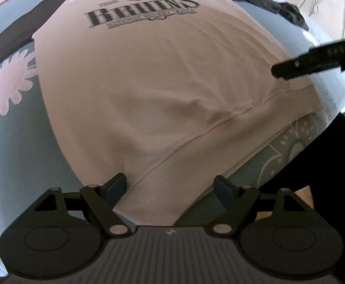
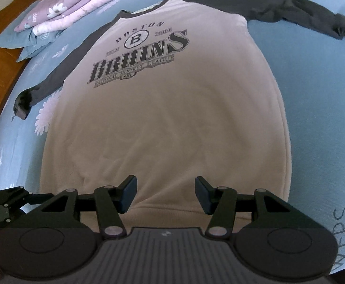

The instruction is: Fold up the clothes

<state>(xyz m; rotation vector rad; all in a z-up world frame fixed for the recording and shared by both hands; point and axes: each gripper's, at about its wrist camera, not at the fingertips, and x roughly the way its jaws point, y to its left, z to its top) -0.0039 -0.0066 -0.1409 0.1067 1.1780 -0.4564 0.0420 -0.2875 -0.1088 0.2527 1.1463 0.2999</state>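
Two grippers, both spread with nothing between the pads: the left gripper [image 1: 171, 187] hangs over the hem's left corner, the right gripper [image 2: 166, 194] over the hem nearer the right. One sweatshirt [image 2: 163, 118] — cream body, two dark sleeves — lies flat on the blue bedsheet [image 2: 314, 94], stretching away from both.

A cream raglan sweatshirt [image 1: 148, 75] with dark sleeves and a "Boston Bruins" print [image 1: 141, 9] lies flat, front up, on a light blue floral bedsheet [image 1: 18, 123], filling the centre of the frame. At bottom centre the left gripper [image 1: 171, 188] hovers with its jaws apart over the garment's hem [image 1: 196, 137], which runs diagonally toward the right; nothing is pinched between the blue pads [image 1: 115, 189]. At right, a black finger of the right gripper [image 1: 297, 67] reaches in over the sweatshirt's lower right side.
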